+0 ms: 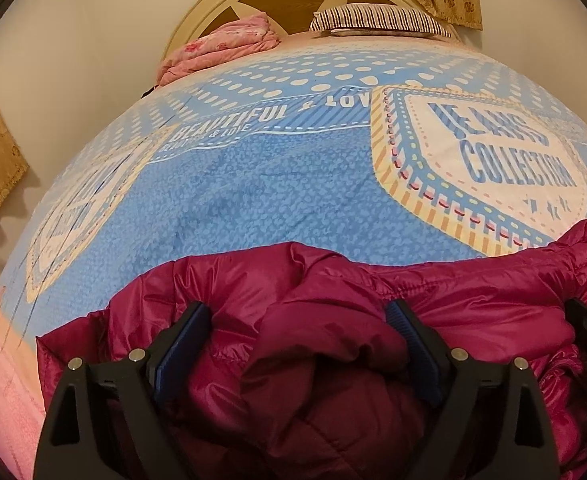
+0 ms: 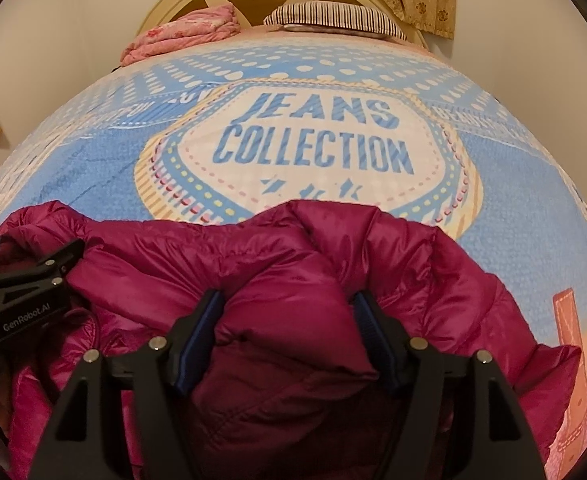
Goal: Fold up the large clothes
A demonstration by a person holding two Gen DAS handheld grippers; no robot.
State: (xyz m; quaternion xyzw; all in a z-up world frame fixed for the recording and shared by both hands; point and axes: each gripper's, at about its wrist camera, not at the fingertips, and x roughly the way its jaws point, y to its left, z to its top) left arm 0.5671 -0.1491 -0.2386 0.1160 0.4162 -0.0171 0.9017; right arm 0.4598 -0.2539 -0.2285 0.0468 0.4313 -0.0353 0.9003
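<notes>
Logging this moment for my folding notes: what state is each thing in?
Magenta puffer jacket: bunched on the bed, gripped at two spots.
Left gripper: fingers around a jacket fold.
Right gripper: fingers around a jacket fold.
Blue bedspread: spread flat.
Pink blanket: folded at the headboard.

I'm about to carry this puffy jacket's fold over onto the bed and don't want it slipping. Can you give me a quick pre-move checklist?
1. Left hand-held gripper has jacket bunched between its fingers: ok.
2. Right hand-held gripper likewise: ok.
3. Firmness of either grip: cannot tell.
4. Bedspread ahead is flat and free: ok.
5. Pink blanket and striped pillow lie far off at the headboard: ok.
6. Sleeves tucked: cannot tell.
</notes>
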